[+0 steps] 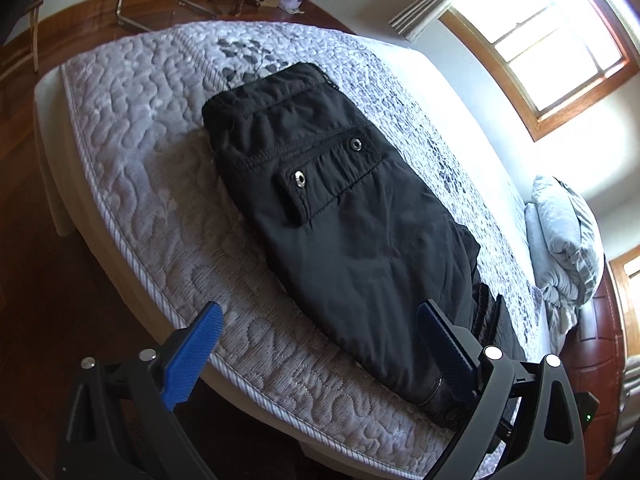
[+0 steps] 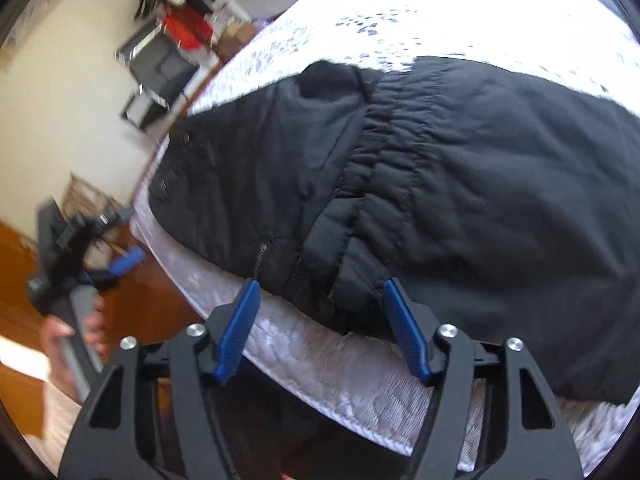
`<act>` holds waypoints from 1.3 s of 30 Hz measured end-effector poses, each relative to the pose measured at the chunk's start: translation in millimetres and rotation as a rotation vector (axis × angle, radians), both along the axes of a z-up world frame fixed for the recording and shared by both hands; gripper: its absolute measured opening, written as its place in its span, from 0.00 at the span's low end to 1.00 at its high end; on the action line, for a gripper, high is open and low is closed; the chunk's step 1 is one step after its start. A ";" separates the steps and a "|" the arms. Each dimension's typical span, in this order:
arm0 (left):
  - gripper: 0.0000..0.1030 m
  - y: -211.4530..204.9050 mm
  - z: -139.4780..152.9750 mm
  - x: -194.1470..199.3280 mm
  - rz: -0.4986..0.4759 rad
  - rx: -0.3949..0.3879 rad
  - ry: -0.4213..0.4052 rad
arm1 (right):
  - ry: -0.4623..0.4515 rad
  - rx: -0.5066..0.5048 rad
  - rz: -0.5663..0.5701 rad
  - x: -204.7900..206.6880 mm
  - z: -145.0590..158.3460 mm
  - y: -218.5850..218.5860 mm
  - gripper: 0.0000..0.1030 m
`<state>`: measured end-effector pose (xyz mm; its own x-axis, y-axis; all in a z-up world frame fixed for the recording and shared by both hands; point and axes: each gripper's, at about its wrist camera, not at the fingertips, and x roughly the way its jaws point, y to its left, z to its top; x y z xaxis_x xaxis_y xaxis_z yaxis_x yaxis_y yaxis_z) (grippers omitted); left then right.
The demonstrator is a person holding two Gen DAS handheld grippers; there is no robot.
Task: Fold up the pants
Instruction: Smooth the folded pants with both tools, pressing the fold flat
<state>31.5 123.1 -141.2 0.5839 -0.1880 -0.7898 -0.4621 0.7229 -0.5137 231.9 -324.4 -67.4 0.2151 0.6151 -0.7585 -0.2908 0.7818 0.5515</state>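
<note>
Pants folded on mattress, both grippers empty

Black cargo pants (image 1: 344, 216) lie folded near the edge of the quilted mattress (image 1: 160, 208). Left gripper (image 1: 320, 356) gapes wide, empty, by the cuff end. Right gripper (image 2: 320, 320) stands parted just before the waistband, gripping nothing.

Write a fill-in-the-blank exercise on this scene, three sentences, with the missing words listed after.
1. The pants lying on the mattress are ____ in colour.
2. The pads of the left gripper are ____ in colour.
3. The jaws of the right gripper stand ____, with nothing pinched between them.

Missing words: black; blue; open
</note>
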 end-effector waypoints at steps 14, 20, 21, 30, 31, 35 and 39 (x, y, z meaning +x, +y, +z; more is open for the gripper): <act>0.95 32.4 -10.0 10.8 0.064 -0.056 -0.017 | -0.051 0.118 -0.339 -11.0 30.8 -140.8 0.58; 0.95 58.6 -26.2 16.1 0.122 -0.176 -0.051 | -0.040 0.119 -0.506 -28.3 19.4 -201.3 0.58; 0.95 63.9 -30.3 19.6 0.129 -0.202 -0.048 | -0.031 0.122 -0.532 -30.1 15.9 -210.3 0.58; 0.94 91.3 -63.0 51.3 0.154 -0.425 -0.072 | -0.008 0.099 -0.606 -30.8 -1.4 -234.4 0.60; 0.94 92.2 -66.5 52.7 0.156 -0.452 -0.076 | -0.009 0.094 -0.603 -29.9 -2.1 -234.2 0.60; 0.94 94.5 -82.9 58.4 0.174 -0.551 -0.095 | -0.008 0.067 -0.587 -23.8 -5.5 -228.8 0.60; 0.94 96.5 -90.7 63.4 0.197 -0.591 -0.111 | -0.004 0.069 -0.582 -18.0 -7.1 -224.7 0.60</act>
<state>94.9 219.7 -231.9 0.7243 -0.4548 -0.5182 -0.4786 0.2094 -0.8527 214.0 -549.1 -74.6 0.5353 0.4424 -0.7195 0.1736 0.7760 0.6063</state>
